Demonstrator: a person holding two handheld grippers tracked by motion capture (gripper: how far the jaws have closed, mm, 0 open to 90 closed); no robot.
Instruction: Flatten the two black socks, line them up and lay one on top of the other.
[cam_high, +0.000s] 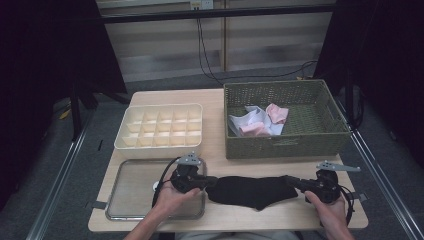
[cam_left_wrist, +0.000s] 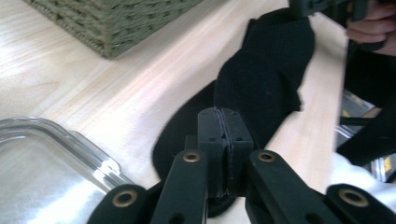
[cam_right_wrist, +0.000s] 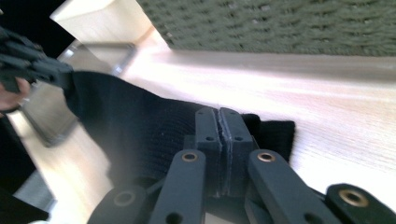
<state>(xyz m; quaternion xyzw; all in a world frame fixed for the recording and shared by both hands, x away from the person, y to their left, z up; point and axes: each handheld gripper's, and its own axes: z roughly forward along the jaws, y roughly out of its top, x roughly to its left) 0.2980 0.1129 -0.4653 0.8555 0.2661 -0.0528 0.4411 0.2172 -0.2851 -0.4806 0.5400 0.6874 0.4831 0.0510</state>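
So I had the black sock (cam_high: 252, 191) flat on the table (cam_high: 215, 147), just in front of the green basket (cam_high: 285, 145). Left gripper (cam_high: 209, 181) was clenched on one end, right gripper (cam_high: 291, 182) clenched on the other, pulling it out lengthwise. My guess: keeping it stretched made it easier to fold for the divided organizer (cam_high: 160, 127).

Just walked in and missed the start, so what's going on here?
A person holds a black sock stretched flat on the table, the left claw shut on one end and the right claw shut on the other. Behind it stand a divided box and a basket holding more socks. A tray lies under the left hand.
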